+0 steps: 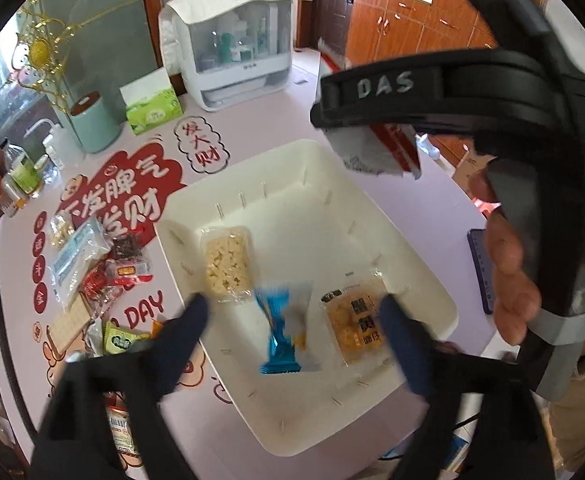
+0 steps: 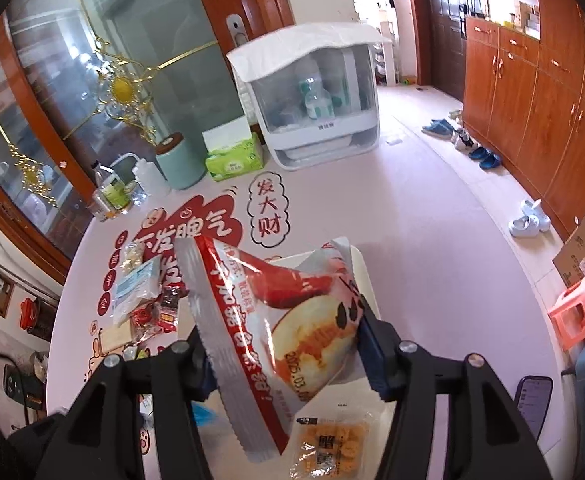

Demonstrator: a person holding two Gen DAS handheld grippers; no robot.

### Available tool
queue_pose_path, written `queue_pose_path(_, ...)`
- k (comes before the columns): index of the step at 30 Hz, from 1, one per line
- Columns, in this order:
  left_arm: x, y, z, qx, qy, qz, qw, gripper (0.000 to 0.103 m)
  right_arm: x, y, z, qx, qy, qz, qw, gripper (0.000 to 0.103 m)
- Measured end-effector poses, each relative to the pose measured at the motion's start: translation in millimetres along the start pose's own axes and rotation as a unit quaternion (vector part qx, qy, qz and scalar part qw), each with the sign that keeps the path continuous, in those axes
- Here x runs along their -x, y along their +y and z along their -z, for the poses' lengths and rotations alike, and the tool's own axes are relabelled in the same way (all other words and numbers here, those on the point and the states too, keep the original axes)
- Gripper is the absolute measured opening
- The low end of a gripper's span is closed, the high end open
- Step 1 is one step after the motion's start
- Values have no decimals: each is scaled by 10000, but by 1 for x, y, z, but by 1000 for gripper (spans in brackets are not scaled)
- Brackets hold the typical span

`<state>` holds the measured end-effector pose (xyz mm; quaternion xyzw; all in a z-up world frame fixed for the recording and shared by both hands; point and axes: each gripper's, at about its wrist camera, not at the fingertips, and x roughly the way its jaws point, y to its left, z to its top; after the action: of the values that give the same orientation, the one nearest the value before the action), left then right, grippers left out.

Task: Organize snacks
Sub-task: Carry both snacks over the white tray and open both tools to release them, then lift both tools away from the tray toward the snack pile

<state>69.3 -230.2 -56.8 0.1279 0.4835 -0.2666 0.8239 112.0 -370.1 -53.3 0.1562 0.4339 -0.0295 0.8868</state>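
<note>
A white bin (image 1: 420, 268) sits on the pink table. In it lie a pale puffed-rice bar (image 1: 228, 264), a blue-wrapped snack (image 1: 286, 330) that looks blurred, and a yellow snack pack (image 1: 356, 320), which also shows in the right wrist view (image 2: 332, 446). My left gripper (image 1: 292, 320) is open and empty above the bin. My right gripper (image 2: 284, 356) is shut on a red-and-white bread packet (image 2: 276, 320) and holds it above the bin; it also shows in the left wrist view (image 1: 376, 152). A pile of loose snacks (image 1: 92, 276) lies left of the bin.
At the table's back stand a white storage box (image 1: 236, 56), a green tissue pack (image 1: 154, 108), a mint canister (image 1: 92, 124) and small bottles (image 1: 24, 172). A phone (image 1: 480, 268) lies right of the bin. Wooden cabinets (image 2: 532, 92) and shoes line the floor.
</note>
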Motion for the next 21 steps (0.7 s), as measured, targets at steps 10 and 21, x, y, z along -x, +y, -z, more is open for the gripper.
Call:
queue_pose_path(10,-13,5,3,84,379,-119,9992,93,-23,-8,10,-189,350,-90,9992,66)
queue_pose_path(21,-10,11,2,219,337,-250,9989,93,-26,-12,17,-283,463,-104,9985,78)
